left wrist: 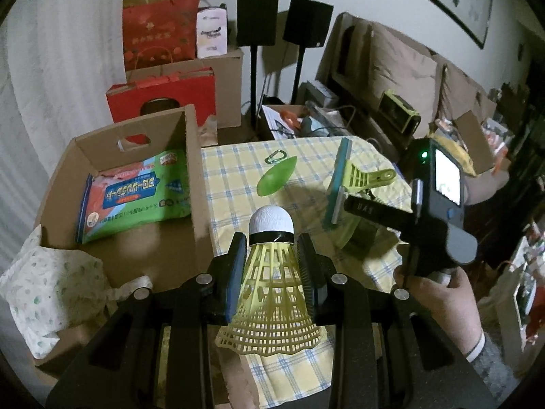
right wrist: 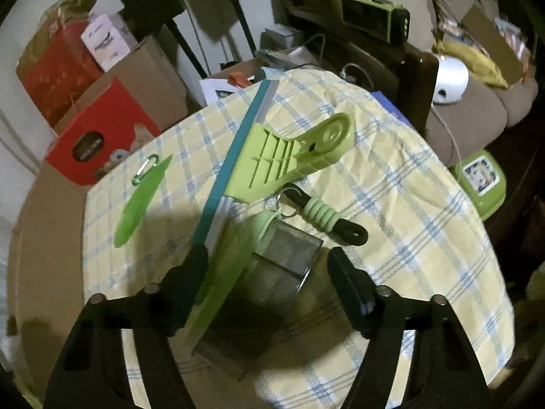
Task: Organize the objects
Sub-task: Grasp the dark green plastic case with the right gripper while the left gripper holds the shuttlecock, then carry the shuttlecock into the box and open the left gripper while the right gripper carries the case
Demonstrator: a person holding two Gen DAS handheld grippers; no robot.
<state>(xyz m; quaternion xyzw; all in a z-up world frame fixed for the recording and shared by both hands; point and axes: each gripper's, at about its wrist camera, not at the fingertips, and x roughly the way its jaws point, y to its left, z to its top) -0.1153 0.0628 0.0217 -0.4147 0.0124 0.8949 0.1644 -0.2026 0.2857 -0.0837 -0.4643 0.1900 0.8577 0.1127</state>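
Your left tongs (left wrist: 272, 269) are clenched on a yellow plastic shuttlecock (left wrist: 270, 283): both pads press the skirt just below the black band. Its long axis runs along the tongs' own pointing line, white cork nose leading away from you and downward, flared skirt trailing back between the arms. It hangs clear of the bench (left wrist: 306, 156), over the near edge of the yellow-and-blue checked cloth, just beside the right-hand wall of the open cardboard box (left wrist: 190, 170). That box lies to the left of the nose and already holds a green-and-blue pack of wipes (left wrist: 136, 197). Judged from this, the shuttlecock must travel leftward over the wall before you let go.

Your right tongs (right wrist: 269, 286) stand released, pads well apart and pressing on nothing. Between and just ahead of them lies a small dark clear-sided container (right wrist: 282, 266) with a pale green disc-shaped lid (right wrist: 221, 279) leaning at its left side, close against the left finger. The container's long axis runs roughly toward you, slightly skewed to the left. The right hand is the nearer to it.

Beyond it lie a black cord with a green ribbed bead (right wrist: 320, 214), a large green clip with a teal edge (right wrist: 272, 150), a green leaf-shaped piece (right wrist: 139, 204) and a green carabiner (right wrist: 144, 170).
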